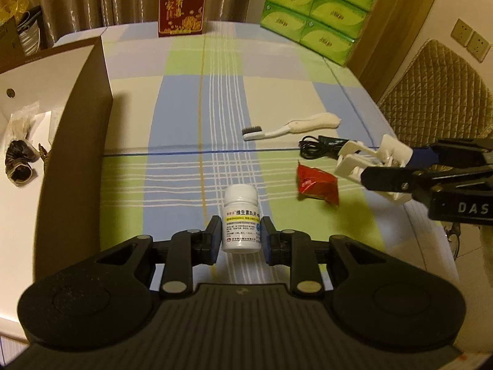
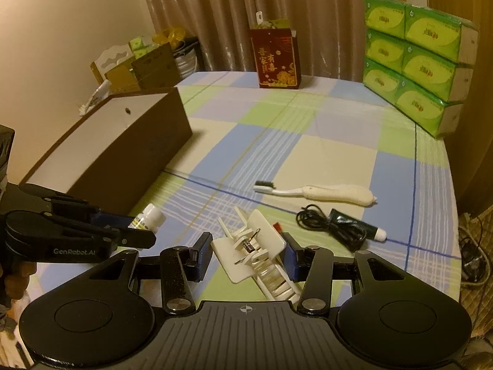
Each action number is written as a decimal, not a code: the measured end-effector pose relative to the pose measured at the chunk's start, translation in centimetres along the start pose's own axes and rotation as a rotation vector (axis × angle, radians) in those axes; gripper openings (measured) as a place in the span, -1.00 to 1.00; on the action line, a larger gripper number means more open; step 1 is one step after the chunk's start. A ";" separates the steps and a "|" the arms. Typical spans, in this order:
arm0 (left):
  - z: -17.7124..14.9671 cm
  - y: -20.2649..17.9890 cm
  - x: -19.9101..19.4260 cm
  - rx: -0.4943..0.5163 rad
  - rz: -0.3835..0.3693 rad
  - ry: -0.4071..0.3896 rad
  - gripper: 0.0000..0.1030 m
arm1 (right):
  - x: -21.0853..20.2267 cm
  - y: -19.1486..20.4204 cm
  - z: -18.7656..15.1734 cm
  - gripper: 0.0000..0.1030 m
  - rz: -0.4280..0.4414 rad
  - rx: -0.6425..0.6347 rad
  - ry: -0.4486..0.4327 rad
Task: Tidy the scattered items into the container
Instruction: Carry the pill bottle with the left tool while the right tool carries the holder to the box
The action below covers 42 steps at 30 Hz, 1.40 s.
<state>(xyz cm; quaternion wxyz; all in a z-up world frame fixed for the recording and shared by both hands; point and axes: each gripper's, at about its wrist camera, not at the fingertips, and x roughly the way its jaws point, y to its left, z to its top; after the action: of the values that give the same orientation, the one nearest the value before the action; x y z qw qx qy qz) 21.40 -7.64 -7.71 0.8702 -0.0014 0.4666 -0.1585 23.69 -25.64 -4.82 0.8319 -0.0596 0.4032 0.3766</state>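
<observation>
Left wrist view: left claw [image 1: 241, 236] clamped on white pill bottle [image 1: 241, 219], above checked tabletop [image 1: 185, 98].
Right claw [image 2: 248, 251] gripping white clip [image 2: 255, 246]; brown box [image 2: 123, 154] far left.

A bed [image 2: 323, 154] spread with a checked sheet in blue, green and cream carries everything. On it lie a toothbrush [image 2: 308, 191], a coiled black cable [image 2: 332, 225] beside a small dark tube [image 2: 357, 225], and a red packet [image 1: 317, 185]. A brown box [image 2: 123, 151] sits at the left, a red gift bag [image 2: 275, 58] and stacked green tissue packs [image 2: 416, 61] at the far side.
</observation>
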 end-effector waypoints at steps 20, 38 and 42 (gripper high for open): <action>-2.2 3.5 -9.4 -0.094 -0.032 -0.085 -0.57 | -0.5 7.7 1.1 -0.14 0.216 -0.026 0.054; -3.4 14.7 -16.8 -0.176 0.103 -0.150 -0.57 | 3.8 19.8 6.3 -0.14 0.382 -0.124 -0.005; -2.6 17.3 -16.8 -0.165 0.125 -0.155 -0.57 | 6.1 21.9 7.5 -0.14 0.356 -0.115 -0.017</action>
<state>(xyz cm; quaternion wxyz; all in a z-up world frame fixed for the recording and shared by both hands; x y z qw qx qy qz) 15.45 13.84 1.86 0.9087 -0.0562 0.4085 -0.0641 15.95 -3.54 0.30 0.7507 -0.0315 0.3783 0.5407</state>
